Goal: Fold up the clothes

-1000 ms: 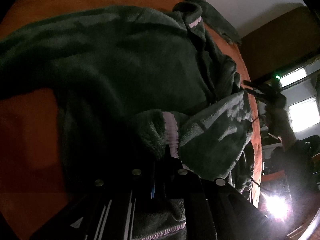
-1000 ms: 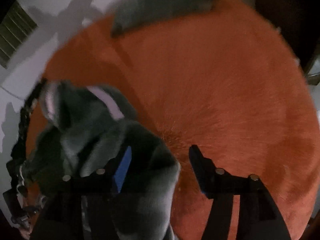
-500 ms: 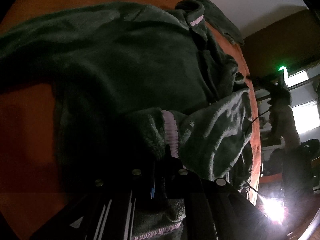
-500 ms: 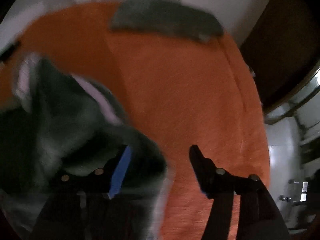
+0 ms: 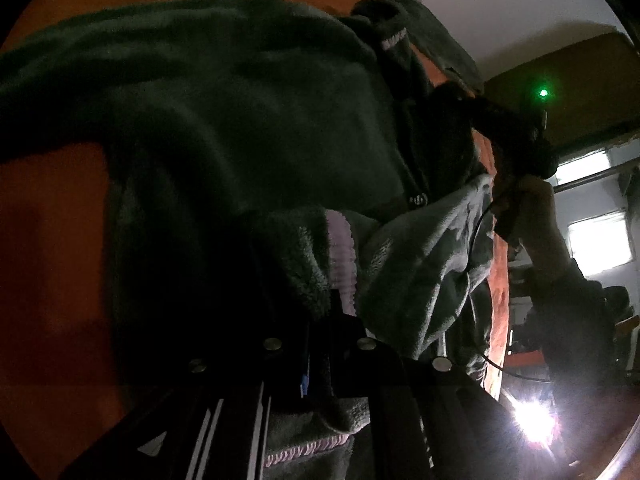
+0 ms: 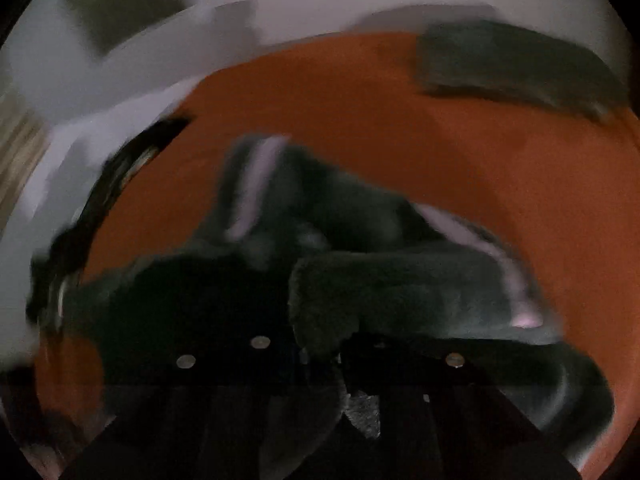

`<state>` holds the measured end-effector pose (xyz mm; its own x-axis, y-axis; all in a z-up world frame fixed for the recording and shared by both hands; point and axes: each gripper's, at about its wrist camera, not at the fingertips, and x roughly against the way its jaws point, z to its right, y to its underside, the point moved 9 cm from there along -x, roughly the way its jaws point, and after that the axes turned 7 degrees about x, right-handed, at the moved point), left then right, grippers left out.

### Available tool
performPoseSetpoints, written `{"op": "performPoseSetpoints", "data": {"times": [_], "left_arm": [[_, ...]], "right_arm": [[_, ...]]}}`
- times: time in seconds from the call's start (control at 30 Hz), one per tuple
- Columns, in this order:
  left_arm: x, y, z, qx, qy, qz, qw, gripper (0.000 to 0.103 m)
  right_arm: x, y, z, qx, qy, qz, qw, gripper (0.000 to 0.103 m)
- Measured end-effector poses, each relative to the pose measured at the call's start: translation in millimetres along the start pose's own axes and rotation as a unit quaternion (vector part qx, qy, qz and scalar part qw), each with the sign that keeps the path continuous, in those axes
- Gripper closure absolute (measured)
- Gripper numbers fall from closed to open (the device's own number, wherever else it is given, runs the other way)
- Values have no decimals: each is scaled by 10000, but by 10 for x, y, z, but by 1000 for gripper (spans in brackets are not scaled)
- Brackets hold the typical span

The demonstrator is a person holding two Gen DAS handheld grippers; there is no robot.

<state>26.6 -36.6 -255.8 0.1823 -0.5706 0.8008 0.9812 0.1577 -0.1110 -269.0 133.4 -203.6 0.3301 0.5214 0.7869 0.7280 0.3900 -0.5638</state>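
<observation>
Gripping a dark green fleece [image 5: 248,128] at two points, a person works it across an orange bed [image 5: 48,248]. At the bottom of the left wrist view, the left gripper [image 5: 320,344] is clamped on a pale-trimmed cuff [image 5: 340,256], with the body of the fleece spreading away from it toward the upper left of the frame. At right of that view, the right gripper [image 5: 472,108] shows dark beyond the garment's far edge, held by a hand [image 5: 532,208]. In the blurred right wrist view, its jaws are closing with a thick fold [image 6: 400,284] of fleece between them. The garment's long axis appears to run between the two grippers, so the coming fold likely turns on drawing one held end over the other. A second dark cloth [image 6: 516,68] lies well apart at the upper right.
</observation>
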Motion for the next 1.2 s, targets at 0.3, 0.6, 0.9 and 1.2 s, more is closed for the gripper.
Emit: {"op": "performPoseSetpoints", "data": {"times": [0.3,0.6,0.9,1.2], "left_arm": [[-39,38,-4,-6,11,-106,9999,95],[-88,65,26,-36,86,-196,9998,95],[-19,34,-38,4,125,-210,9997,95],[349,-50,383,-315,189,256,9990,95]], "right_arm": [[152,-72,-21,-195,-529,-75,9984,66],[597,-167,149,-341,205,-408,9984,24],[703,230,602,-910,479,-799,9915,23],[585,480,740,591,1250,-1186,9833,98]]}}
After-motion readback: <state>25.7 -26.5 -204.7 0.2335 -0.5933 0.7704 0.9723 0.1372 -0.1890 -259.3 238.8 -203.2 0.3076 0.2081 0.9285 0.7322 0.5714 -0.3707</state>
